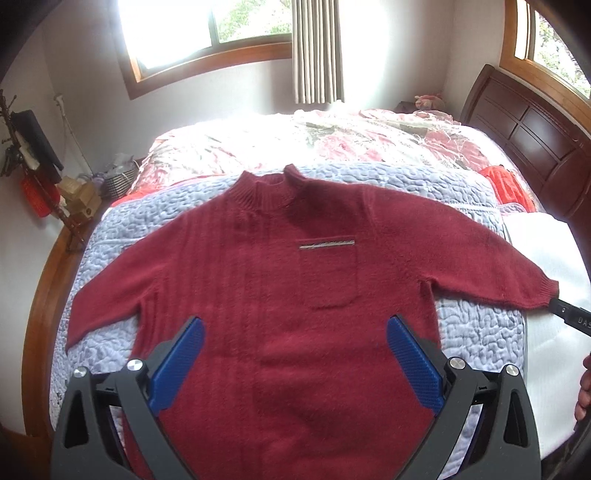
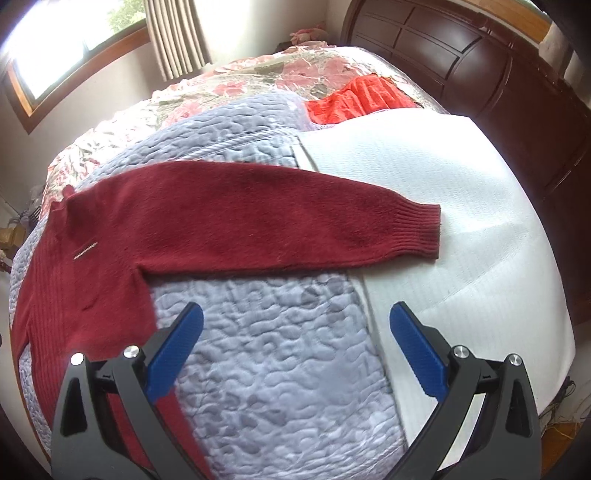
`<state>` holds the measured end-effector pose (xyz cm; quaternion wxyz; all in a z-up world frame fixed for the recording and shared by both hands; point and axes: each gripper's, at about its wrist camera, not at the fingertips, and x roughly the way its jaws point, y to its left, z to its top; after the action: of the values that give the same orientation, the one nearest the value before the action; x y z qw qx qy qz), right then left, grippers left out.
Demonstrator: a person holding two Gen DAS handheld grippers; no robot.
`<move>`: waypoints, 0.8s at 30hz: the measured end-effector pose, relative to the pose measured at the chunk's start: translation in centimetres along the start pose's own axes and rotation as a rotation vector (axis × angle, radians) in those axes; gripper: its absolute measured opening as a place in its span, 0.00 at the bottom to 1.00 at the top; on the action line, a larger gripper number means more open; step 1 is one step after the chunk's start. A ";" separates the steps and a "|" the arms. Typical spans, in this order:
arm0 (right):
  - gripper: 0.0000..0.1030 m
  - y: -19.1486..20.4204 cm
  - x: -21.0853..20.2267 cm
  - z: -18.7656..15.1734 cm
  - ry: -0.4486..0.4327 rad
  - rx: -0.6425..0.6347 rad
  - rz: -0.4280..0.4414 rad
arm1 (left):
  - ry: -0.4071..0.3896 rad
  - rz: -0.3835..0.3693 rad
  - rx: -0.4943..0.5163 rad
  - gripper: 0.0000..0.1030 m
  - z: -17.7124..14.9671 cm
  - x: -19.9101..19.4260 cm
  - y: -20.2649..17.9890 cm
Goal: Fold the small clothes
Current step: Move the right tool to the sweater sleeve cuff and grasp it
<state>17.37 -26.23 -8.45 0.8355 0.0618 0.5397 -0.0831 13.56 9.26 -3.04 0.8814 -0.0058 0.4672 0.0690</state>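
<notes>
Now we hold both grippers, left point(image 1: 295, 332) and right point(image 2: 295, 319), jaws spread, above the flat red sweater point(image 1: 280, 295) on the bed point(image 2: 277, 369).

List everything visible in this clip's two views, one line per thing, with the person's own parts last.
sweater: 1, dark red, spread flat face-up on the quilt, sleeves out, chest pocket showing
quilt: 1, pale lilac, under the sweater
white sheet: 1, white, beside the quilt, under the sleeve cuff
floral cover: 1, pink and white, far part of the bed
orange cloth: 1, orange-red, near the headboard
headboard: 1, dark brown wood
curtain: 1, beige, between the windows
windows: 2, wood-framed, bright
coat rack: 1, with dark and red items, by the wall
left gripper: 1, black with blue pads, open above the sweater body
right gripper: 1, same colours, open above the quilt
hand: 1, partly seen at the edge
</notes>
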 end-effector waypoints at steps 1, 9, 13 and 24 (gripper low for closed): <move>0.97 -1.4 1.2 0.8 0.013 0.013 -0.002 | -0.004 -0.004 -0.004 0.96 0.6 0.9 -1.4; 0.97 -9.9 9.0 5.2 0.117 0.087 0.026 | 0.057 -0.029 -0.017 0.96 3.8 7.7 -10.3; 0.97 -12.7 11.5 6.2 0.154 0.111 0.065 | 0.083 -0.051 -0.022 0.96 4.2 9.2 -13.0; 0.85 -15.0 13.7 7.3 0.161 0.100 0.146 | 0.064 -0.009 0.026 0.96 4.2 8.7 -15.1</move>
<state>26.28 -43.26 -18.14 0.7892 0.1488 0.5943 -0.0436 23.73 -4.34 -8.66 0.8664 0.0015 0.4959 0.0586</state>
